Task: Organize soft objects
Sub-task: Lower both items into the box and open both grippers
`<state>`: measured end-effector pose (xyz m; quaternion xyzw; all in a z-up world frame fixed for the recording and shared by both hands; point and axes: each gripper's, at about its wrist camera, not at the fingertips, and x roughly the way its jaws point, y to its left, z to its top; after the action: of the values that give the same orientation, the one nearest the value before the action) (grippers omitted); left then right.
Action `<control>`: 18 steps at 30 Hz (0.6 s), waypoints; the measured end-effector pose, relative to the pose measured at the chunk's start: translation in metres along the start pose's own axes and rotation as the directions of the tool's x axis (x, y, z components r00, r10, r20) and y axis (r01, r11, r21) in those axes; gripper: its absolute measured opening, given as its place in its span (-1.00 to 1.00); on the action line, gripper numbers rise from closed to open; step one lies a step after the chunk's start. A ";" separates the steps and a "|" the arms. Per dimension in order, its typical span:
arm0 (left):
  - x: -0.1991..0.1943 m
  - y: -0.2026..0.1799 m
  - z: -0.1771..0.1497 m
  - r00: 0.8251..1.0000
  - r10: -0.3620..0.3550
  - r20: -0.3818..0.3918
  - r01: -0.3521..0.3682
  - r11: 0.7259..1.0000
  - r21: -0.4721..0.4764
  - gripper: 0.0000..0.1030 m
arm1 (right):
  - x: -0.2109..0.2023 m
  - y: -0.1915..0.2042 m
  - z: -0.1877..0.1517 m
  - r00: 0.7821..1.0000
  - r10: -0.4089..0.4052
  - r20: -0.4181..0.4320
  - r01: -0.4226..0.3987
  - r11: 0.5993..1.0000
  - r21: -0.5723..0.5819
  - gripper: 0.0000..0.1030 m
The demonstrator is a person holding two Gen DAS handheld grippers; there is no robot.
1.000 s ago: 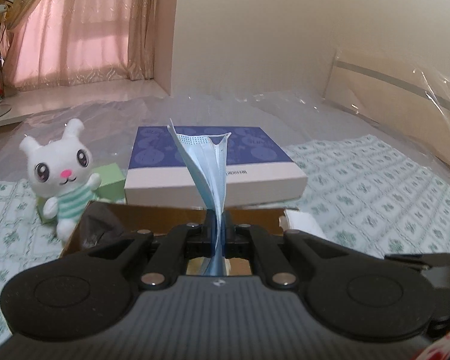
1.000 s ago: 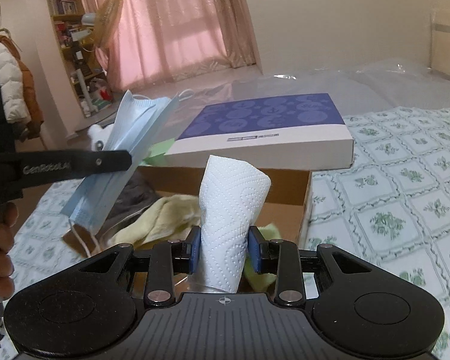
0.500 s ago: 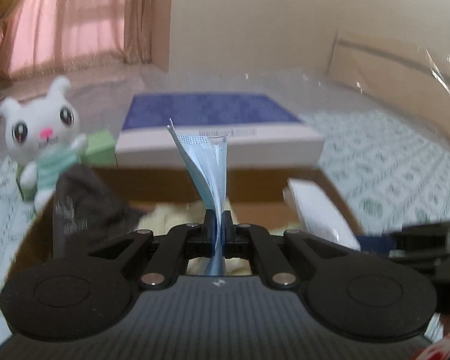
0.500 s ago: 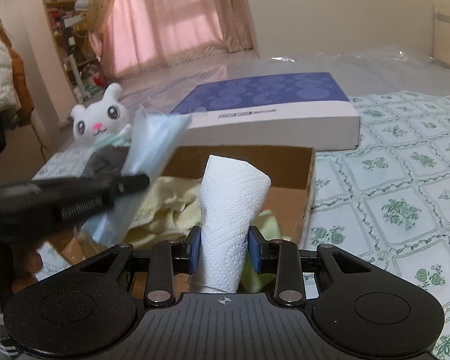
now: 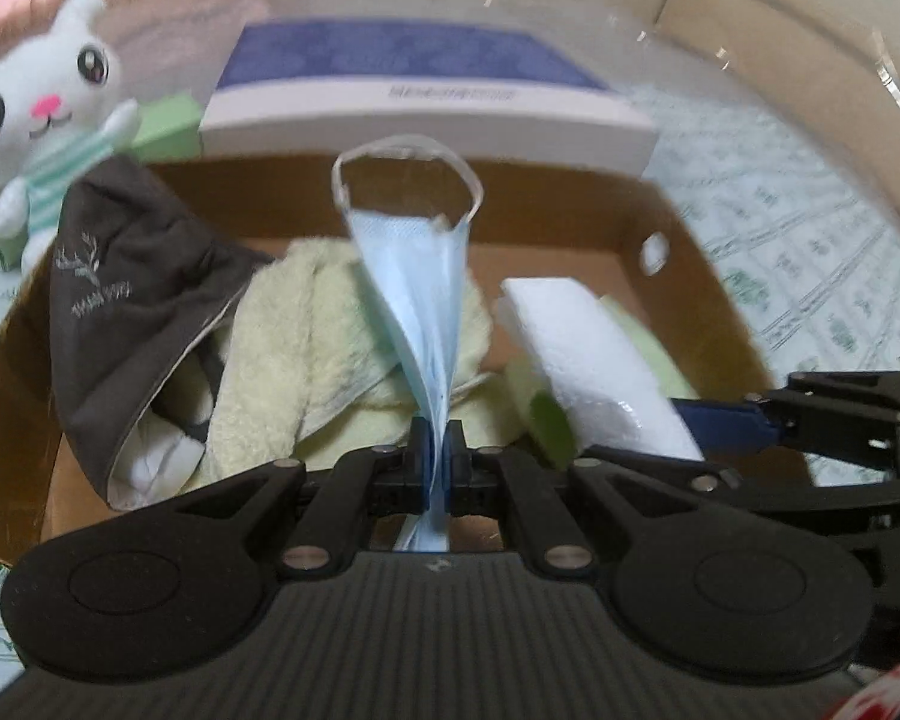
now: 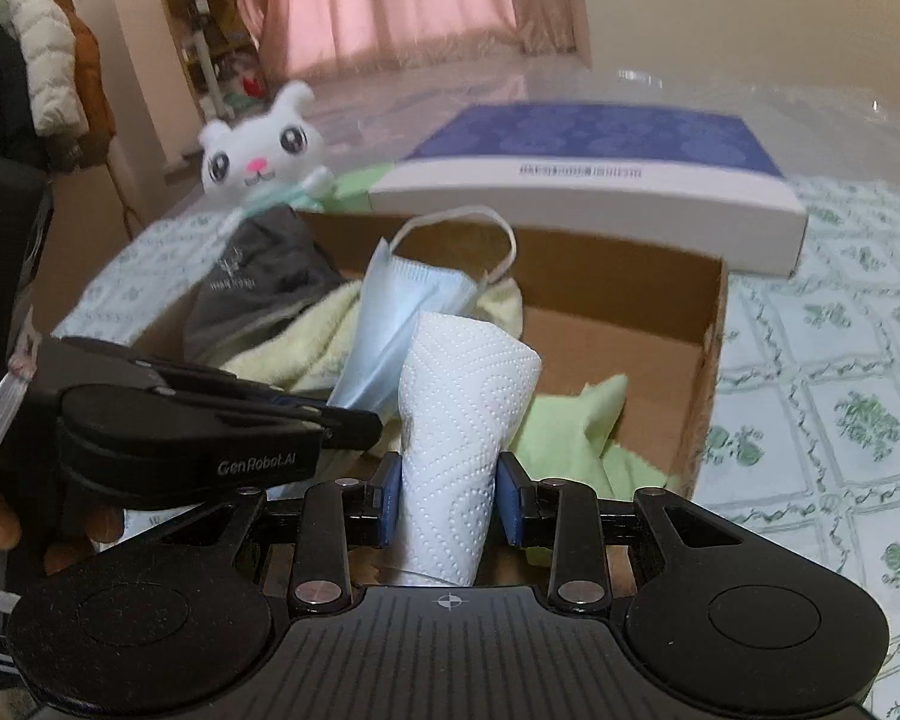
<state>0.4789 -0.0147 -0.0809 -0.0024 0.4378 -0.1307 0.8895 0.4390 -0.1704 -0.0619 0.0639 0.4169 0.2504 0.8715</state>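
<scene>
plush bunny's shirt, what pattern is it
The plush bunny wears green and white stripes, clearest in the left wrist view.

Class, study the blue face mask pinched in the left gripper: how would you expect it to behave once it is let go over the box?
The face mask is probably floppy: it bunches into folds where the left gripper pinches it shut. It looks thin and light, so it would likely flutter down onto the yellow towel. Its ear loop could snag.

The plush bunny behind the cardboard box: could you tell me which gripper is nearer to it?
Left. The left gripper, shut on the face mask, is over the box's bunny side; the right gripper, holding the paper towel, is on the far side.
</scene>
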 end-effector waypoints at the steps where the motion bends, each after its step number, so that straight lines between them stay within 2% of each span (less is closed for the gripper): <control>1: 0.001 0.000 0.000 1.000 -0.006 -0.011 0.006 1.000 0.009 -0.91 | 0.003 0.000 0.001 1.000 -0.005 -0.011 0.005 1.000 0.003 -0.36; 6: 0.010 0.001 0.002 0.997 0.000 -0.083 0.003 0.999 0.041 -0.85 | 0.014 0.002 0.003 0.997 -0.039 -0.063 0.037 0.999 -0.029 -0.34; 8: 0.012 0.003 0.001 0.996 0.007 -0.093 -0.003 0.999 0.047 -0.80 | 0.014 0.003 0.002 0.997 -0.049 -0.064 0.047 0.998 -0.038 -0.21; 10: 0.007 0.005 0.000 0.997 0.008 -0.078 -0.005 0.999 0.043 -0.71 | 0.014 0.005 0.002 0.997 -0.051 -0.058 0.048 0.998 -0.045 -0.12; 12: 0.000 0.007 -0.001 0.998 0.027 -0.060 -0.024 0.999 0.044 -0.44 | 0.011 0.005 0.001 0.996 -0.073 -0.042 0.071 0.996 -0.048 0.08; 13: -0.003 0.008 -0.002 0.998 0.026 -0.050 -0.024 0.999 0.044 -0.39 | 0.009 0.005 0.001 0.995 -0.091 -0.038 0.089 0.995 -0.042 0.20; 15: -0.012 0.009 -0.002 0.999 0.015 -0.028 -0.014 0.999 0.045 -0.22 | 0.006 0.001 0.001 0.996 -0.086 -0.028 0.086 0.996 -0.019 0.25; 18: -0.025 0.009 -0.001 1.000 0.025 0.010 -0.025 0.998 0.055 -0.14 | -0.001 -0.003 0.002 0.996 -0.083 -0.016 0.084 0.996 0.010 0.27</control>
<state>0.4655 0.0000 -0.0627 0.0268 0.4298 -0.1315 0.8929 0.4405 -0.1730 -0.0609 0.0492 0.4272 0.2120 0.8776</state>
